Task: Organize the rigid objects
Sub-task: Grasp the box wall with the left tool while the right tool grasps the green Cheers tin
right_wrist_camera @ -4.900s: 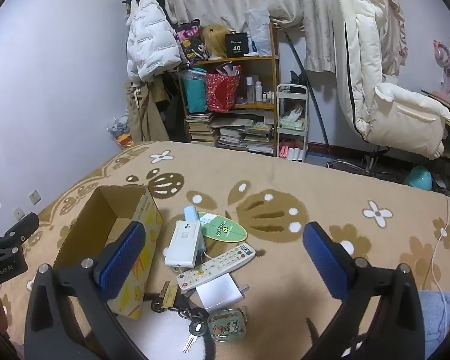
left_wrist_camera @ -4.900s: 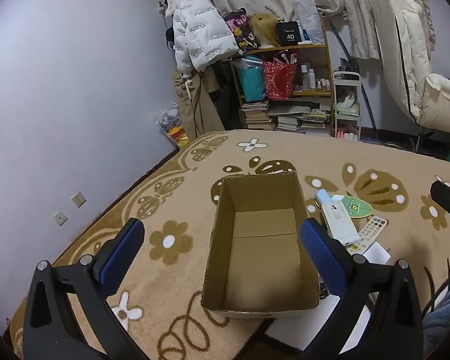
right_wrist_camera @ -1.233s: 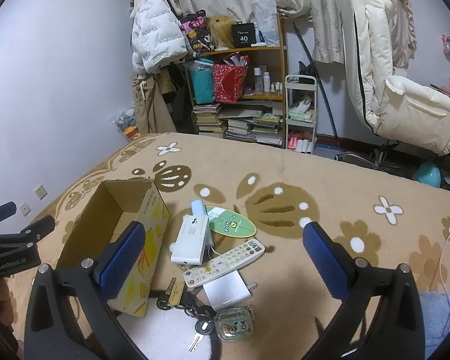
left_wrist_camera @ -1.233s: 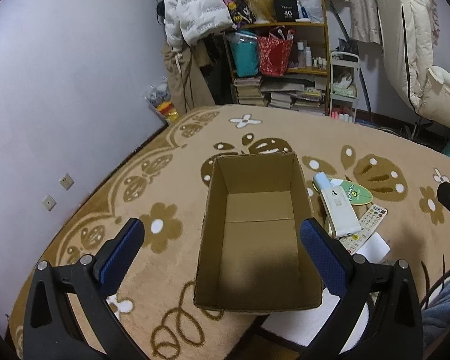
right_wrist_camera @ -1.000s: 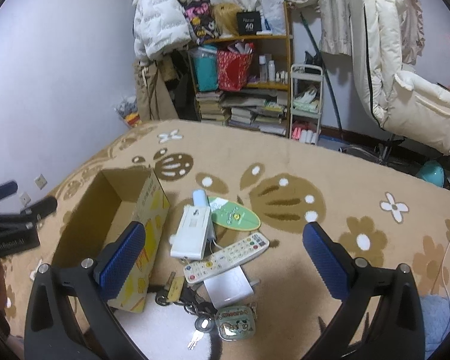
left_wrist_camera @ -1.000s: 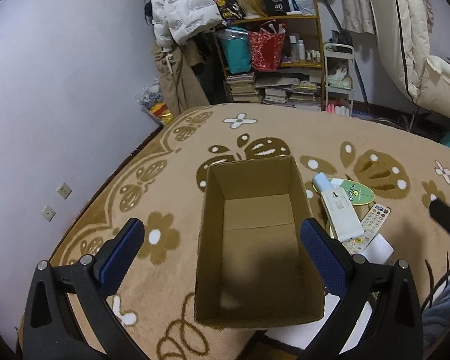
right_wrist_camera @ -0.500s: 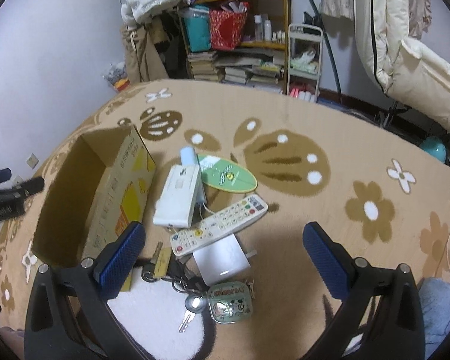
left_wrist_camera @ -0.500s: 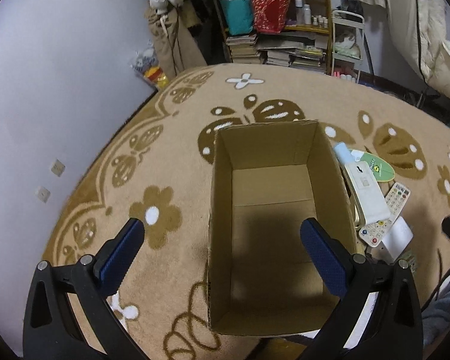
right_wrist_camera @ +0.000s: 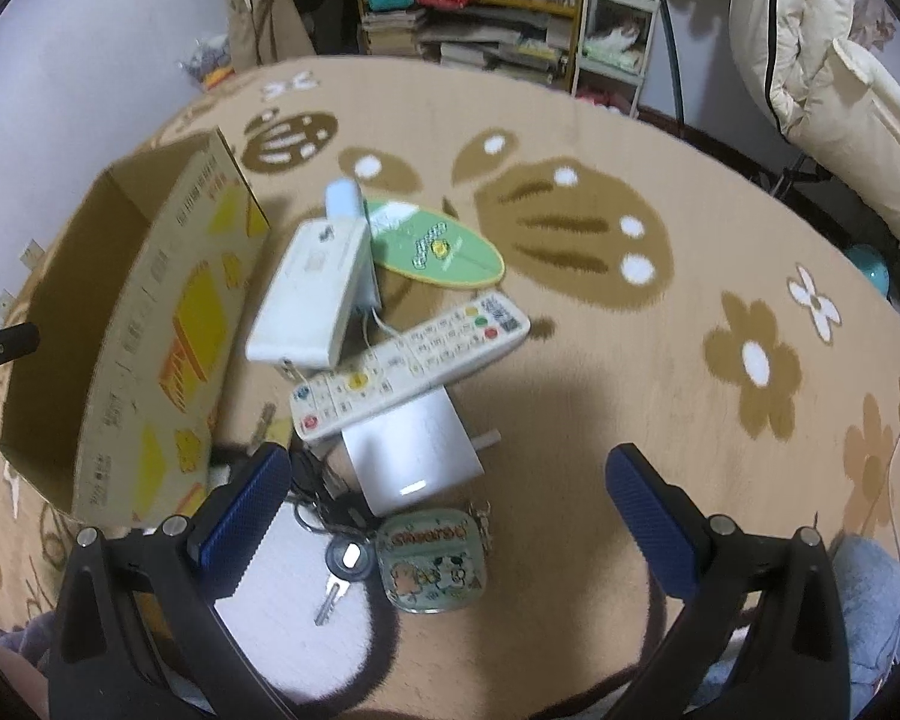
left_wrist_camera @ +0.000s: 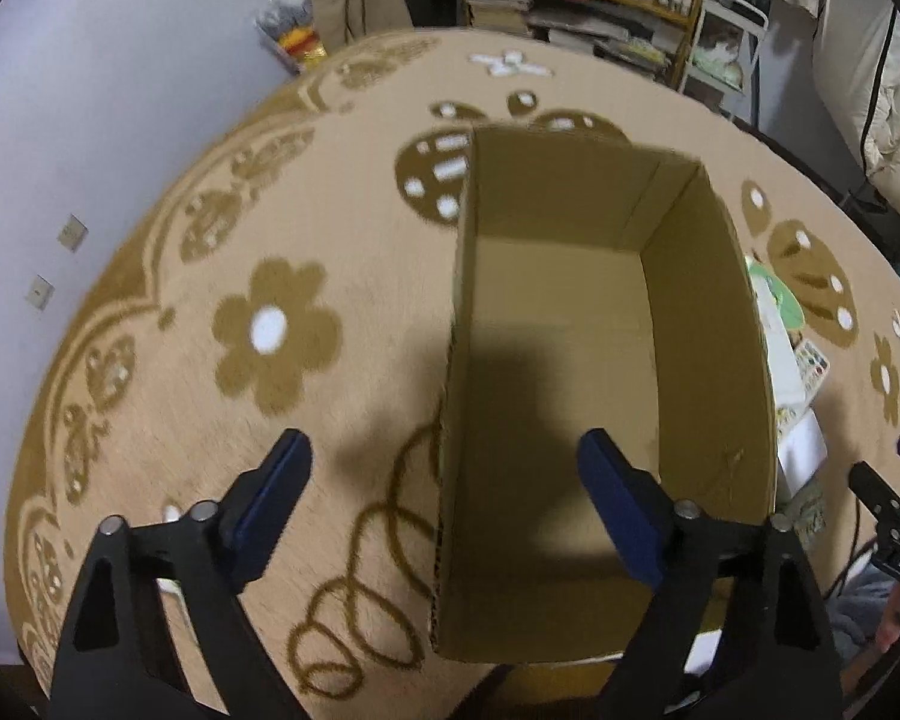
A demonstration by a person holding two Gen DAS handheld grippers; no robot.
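An open, empty cardboard box [left_wrist_camera: 606,348] stands on the flowered rug; it also shows in the right wrist view [right_wrist_camera: 126,324] at the left. My left gripper [left_wrist_camera: 444,504] is open, and its jaws straddle the box's near left wall from above. My right gripper [right_wrist_camera: 450,510] is open and empty above a pile: a white remote [right_wrist_camera: 408,360], a long white device [right_wrist_camera: 312,294], a white square adapter [right_wrist_camera: 414,456], a green oval card [right_wrist_camera: 432,246], a cartoon tin [right_wrist_camera: 432,558] and keys [right_wrist_camera: 342,564].
A cluttered bookshelf [right_wrist_camera: 480,6] and a white trolley [right_wrist_camera: 612,30] stand at the far edge of the rug. A cream padded chair [right_wrist_camera: 828,78] is at the back right. The wall [left_wrist_camera: 90,90] with sockets runs along the left.
Both grippers have tilted down and moved lower and closer. The left one has shifted left over the box's left wall. The right one has come down over the pile. Nothing was taken hold of.
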